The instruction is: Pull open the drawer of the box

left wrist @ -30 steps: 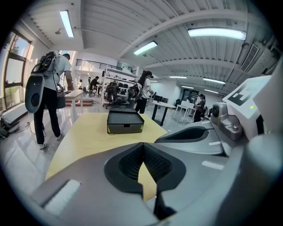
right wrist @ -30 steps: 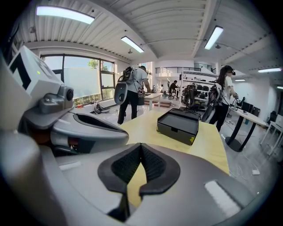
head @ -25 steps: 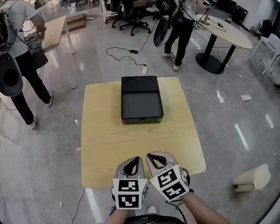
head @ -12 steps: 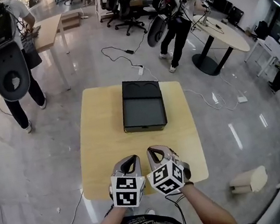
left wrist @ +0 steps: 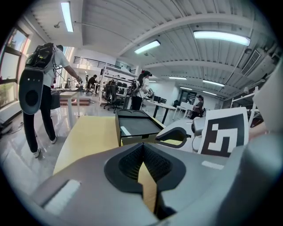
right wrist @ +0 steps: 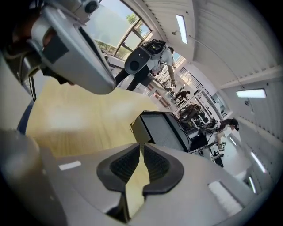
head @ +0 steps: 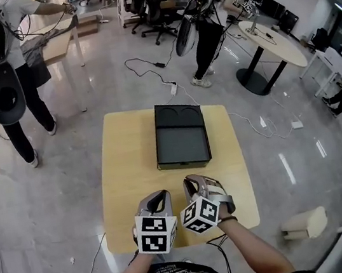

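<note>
A flat black box (head: 180,135) lies on the far half of the pale wooden table (head: 134,190), its front face toward me; the drawer looks closed. Both grippers hover side by side over the near table edge, well short of the box. My left gripper (head: 158,196) is shut with nothing in it; its jaws (left wrist: 142,145) meet at the tips, and the box (left wrist: 135,126) lies ahead. My right gripper (head: 194,180) is rolled to one side. Its jaws (right wrist: 141,145) are opening, a thin gap between them and nothing in it. The box (right wrist: 166,130) lies ahead of it.
Cables (head: 147,66) run over the shiny floor behind the table. A person with a backpack (head: 3,69) stands at the back left, another person (head: 205,24) at the back by a round table (head: 271,36). A beige object (head: 306,220) lies on the floor at the right.
My right gripper has rolled sideways, its marker cube now tilted, and edged slightly forward. The left gripper has barely moved. The people in the background have shifted.
</note>
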Tool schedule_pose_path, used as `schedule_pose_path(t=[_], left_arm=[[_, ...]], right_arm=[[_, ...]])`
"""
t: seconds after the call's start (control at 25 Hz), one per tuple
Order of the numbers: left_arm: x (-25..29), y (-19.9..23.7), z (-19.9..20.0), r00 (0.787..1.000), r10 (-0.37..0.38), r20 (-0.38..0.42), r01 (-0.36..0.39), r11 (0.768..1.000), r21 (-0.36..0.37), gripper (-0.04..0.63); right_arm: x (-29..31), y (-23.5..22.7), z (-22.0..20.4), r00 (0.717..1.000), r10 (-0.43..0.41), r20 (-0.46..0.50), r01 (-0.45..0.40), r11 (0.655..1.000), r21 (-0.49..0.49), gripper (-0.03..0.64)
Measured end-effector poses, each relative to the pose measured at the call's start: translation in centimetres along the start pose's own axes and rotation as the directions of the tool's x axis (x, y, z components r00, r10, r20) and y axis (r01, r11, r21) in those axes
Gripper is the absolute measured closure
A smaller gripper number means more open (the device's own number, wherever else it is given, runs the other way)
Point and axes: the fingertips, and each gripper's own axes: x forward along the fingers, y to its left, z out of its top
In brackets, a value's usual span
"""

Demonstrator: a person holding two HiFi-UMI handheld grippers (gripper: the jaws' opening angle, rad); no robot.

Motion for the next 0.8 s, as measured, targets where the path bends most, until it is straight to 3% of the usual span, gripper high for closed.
schedule_pose_path(t=[0.56, 0.8], left_arm=[[-1.2, -0.4, -0.5, 1.0, -0.005, -0.007, 0.005, 1.0, 0.003, 0.58], [-1.7, -0.2, -1.1, 1.0, 0.004, -0.019, -0.004, 1.0, 0.008, 0.58]], right_arm=[[2.6, 0.7, -2.3, 0.992, -0.089, -0.085, 0.069, 0.974, -0.215, 0.548], [3.5, 1.3, -3.4, 0.987, -0.136, -0.087, 0.101, 0.942, -0.32, 0.512]])
